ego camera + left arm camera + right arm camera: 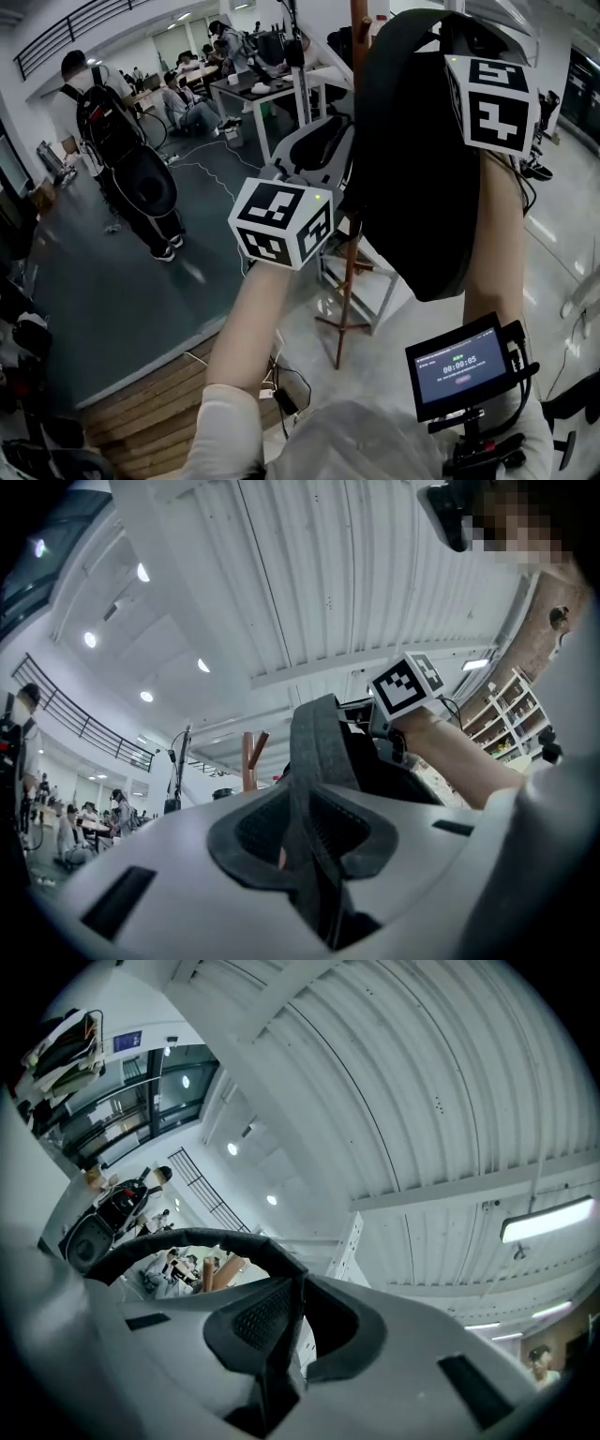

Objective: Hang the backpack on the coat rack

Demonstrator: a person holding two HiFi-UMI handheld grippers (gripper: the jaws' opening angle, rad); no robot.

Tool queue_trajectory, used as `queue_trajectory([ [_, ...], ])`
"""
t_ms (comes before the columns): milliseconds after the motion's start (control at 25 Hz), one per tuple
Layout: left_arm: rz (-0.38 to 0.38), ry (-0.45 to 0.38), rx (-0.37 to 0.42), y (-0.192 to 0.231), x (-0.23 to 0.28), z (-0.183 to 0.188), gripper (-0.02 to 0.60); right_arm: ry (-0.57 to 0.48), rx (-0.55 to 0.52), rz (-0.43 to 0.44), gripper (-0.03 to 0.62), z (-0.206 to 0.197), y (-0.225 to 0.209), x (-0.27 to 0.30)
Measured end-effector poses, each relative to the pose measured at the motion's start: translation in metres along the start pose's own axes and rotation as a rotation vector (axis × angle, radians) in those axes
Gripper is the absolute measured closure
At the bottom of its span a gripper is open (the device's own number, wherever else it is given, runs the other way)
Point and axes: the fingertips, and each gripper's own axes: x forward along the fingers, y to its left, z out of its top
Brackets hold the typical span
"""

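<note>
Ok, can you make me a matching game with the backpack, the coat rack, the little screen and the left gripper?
Things:
1. backpack
2. coat rack
3. screen
4. left gripper

What they are like:
a. brown wood
b. shut on a grey strap
c. black
d. lit up blue

Pairs: 1-c, 2-a, 3-d, 4-b

Backpack (412, 169) right of coat rack (351, 272), straps (314, 752) in jaws of left gripper (314, 822) and right gripper (281, 1330)

A person (131, 178) stands midway across the dark floor (84, 291). Seated people (187, 101) and a desk (246, 89) line its far edge, and a white cable (208, 171) lies between them.
</note>
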Motion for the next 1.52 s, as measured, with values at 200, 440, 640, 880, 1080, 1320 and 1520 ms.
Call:
queue_trajectory([
  [200, 0.002, -0.015, 0.021, 0.001, -0.002, 0.006, 0.512, 0.019, -0.147, -0.064, 0.549, 0.011, -0.010, 0.002],
  [440, 0.013, -0.020, 0.007, 0.001, -0.005, 0.007, 0.512, 0.098, -0.535, -0.061, 0.542, 0.052, -0.012, 0.033],
  [640, 0.035, -0.013, -0.030, 0.006, -0.010, 0.002, 0.512, 0.409, -0.953, 0.127, 0.540, 0.039, 0.023, 0.080],
  [880, 0.055, 0.003, -0.063, 0.014, -0.017, -0.003, 0.512, 0.552, -0.921, 0.467, 0.539, -0.063, 0.081, 0.079],
  [1080, 0.074, 0.007, -0.060, 0.017, -0.019, -0.009, 0.512, 0.541, -0.859, 0.522, 0.540, -0.107, 0.103, 0.062],
  [1320, 0.076, 0.027, -0.038, 0.021, -0.019, -0.012, 0.511, 0.509, -0.792, 0.528, 0.539, -0.105, 0.109, 0.050],
  [1520, 0.063, 0.046, -0.039, 0.020, -0.016, -0.021, 0.511, 0.481, -0.746, 0.514, 0.539, -0.116, 0.118, 0.040],
])
